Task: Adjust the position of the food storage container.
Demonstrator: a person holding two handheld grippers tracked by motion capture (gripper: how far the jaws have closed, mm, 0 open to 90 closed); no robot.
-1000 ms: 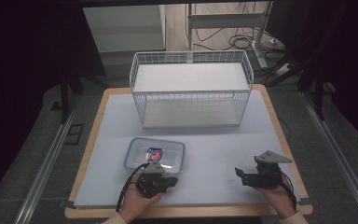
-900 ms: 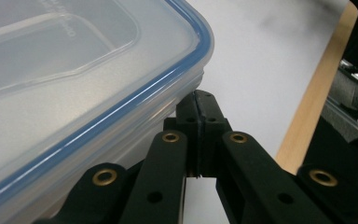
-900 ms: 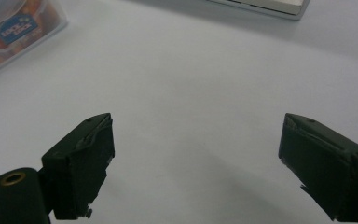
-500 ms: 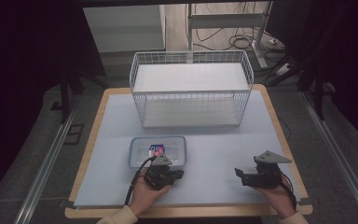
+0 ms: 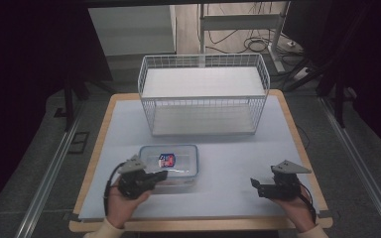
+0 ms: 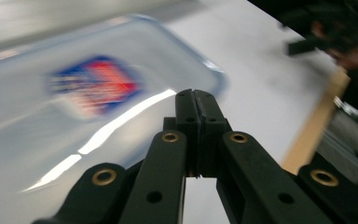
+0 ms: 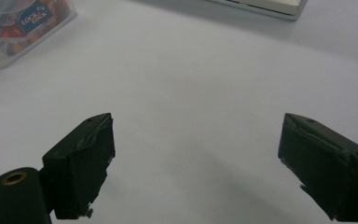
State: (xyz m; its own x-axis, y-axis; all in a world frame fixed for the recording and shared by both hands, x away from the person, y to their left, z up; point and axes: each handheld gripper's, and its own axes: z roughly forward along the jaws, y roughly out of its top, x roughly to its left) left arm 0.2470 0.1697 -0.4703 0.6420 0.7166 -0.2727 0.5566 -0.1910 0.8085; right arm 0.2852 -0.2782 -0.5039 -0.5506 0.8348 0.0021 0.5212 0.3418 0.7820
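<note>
Table (image 5: 129, 124), pale blue on top with a wooden edge, carries everything seen from the high view. White wire basket (image 5: 203, 94) stands at the far middle of it, well apart from both hands. Clear plastic box (image 5: 183, 158) with a blue-rimmed lid and a red-and-blue label lies nearer the person, left of centre, between the basket and the left hand.

Left gripper (image 5: 161, 174), held in the person's left hand (image 5: 124, 206) at the near left, lies roughly level and points toward the right, with its black tip over the near edge of the box. In the left gripper view its jaws are pressed together with nothing between them, and the box lid (image 6: 51, 93) spreads blurred behind them; whether the tip touches the lid cannot be told from these frames. The other hand shows dimly at the top right of that view.

Right gripper (image 5: 254, 183), in the right hand (image 5: 297, 210) at the near right, also lies level and points left toward the box, well apart from it. In the right gripper view its jaws stand spread wide over bare table, and a corner of the box (image 7: 23, 23) shows at the top left.
</note>
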